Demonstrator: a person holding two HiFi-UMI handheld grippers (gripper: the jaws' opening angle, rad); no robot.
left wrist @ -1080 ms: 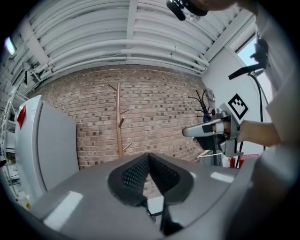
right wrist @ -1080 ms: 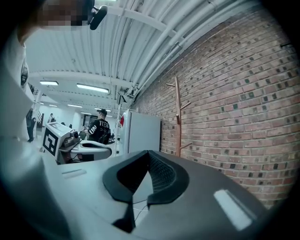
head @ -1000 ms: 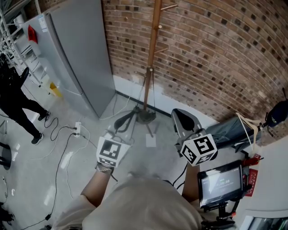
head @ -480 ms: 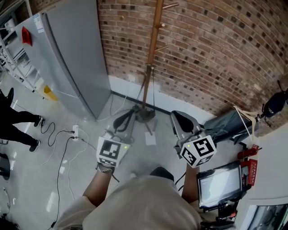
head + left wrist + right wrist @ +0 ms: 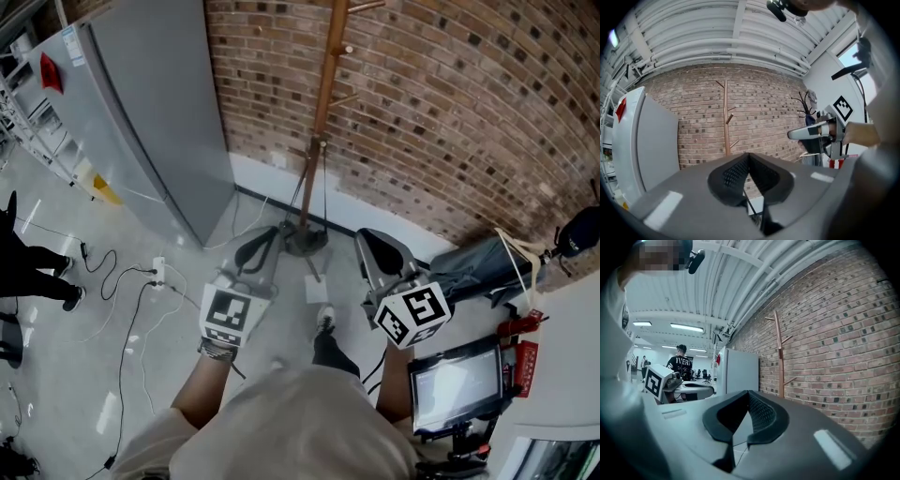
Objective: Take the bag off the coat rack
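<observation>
Our body: our pale shirt [image 5: 300, 422] filled the bottom centre of the head view, with one dark trouser leg and shoe [image 5: 325, 323] showing just above it.
Left gripper [image 5: 261, 246]: lower centre-left, jaws pressed together with nothing between them, tips aimed up the frame toward the rack's foot.
Right gripper [image 5: 377, 251]: lower centre-right, jaws likewise pressed together on nothing.
Bag [image 5: 316, 289]: we took it to be the small pale rectangle between the two grippers, just below the rack's base in the frame and apart from both.
Long axis: two thin dark straps [image 5: 324, 206] ran from the pale piece straight up the frame, alongside the lower pole.
Coat rack [image 5: 323, 103]: upper centre, a wooden pole upright before the brick wall [image 5: 450, 112], on a round dark base [image 5: 305, 242].
Hard to tell: we could not tell whether the pale piece hung clear of the floor or rested on it. It was too small to read, and in the left gripper view the jaws covered most of it.
Cut off: the rack's top ran past the upper edge.
Left side: grey cabinet [image 5: 141, 122], with cables [image 5: 122, 319] on the floor.
Right edge: grey bundle with a cream strap [image 5: 483, 267], and a lit screen [image 5: 459, 384] below it.
Far left: a person's dark legs [image 5: 33, 272], cut by the frame edge.
</observation>
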